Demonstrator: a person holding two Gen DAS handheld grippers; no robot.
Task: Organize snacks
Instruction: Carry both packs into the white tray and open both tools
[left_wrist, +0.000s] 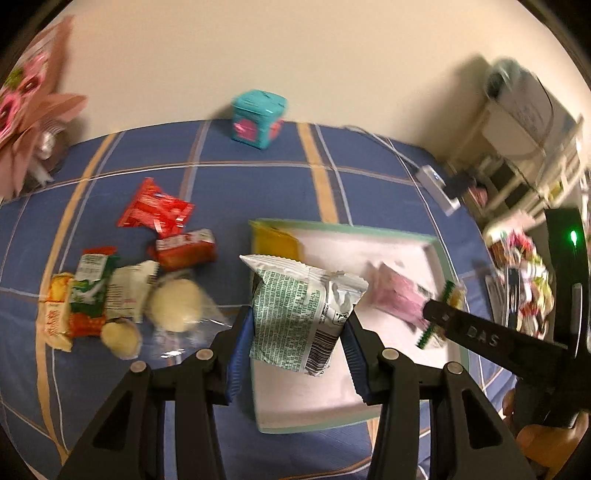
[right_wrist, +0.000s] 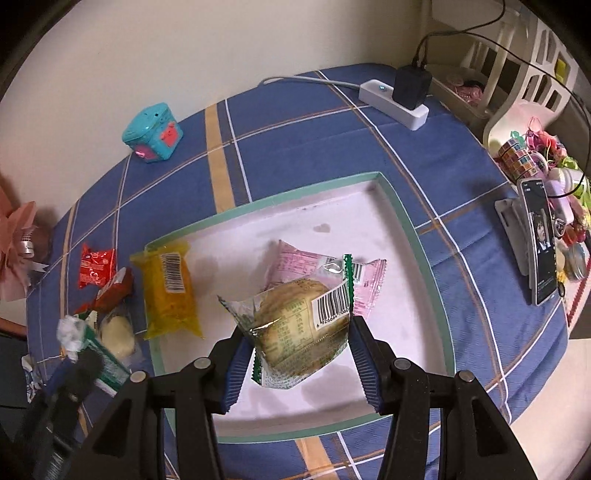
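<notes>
My left gripper (left_wrist: 299, 332) is shut on a white packet with green print (left_wrist: 295, 306), held above the near left corner of the white tray with a green rim (left_wrist: 369, 402). My right gripper (right_wrist: 295, 350) is shut on a clear, green-edged packet with a bun inside (right_wrist: 299, 325), held over the middle of the tray (right_wrist: 406, 229). A yellow packet (right_wrist: 170, 291) and a pink packet (right_wrist: 295, 266) lie in the tray. Left of the tray lies a loose pile: red packets (left_wrist: 155, 210), round white buns (left_wrist: 177, 304) and green-and-white packets (left_wrist: 94, 284).
A teal box (right_wrist: 153, 133) stands at the back by the wall. A white power strip with a black plug (right_wrist: 393, 99) lies at the back right. A phone (right_wrist: 541, 243) leans on a stand beside trinkets at the right edge. A pink paper flower (left_wrist: 33, 107) sits far left.
</notes>
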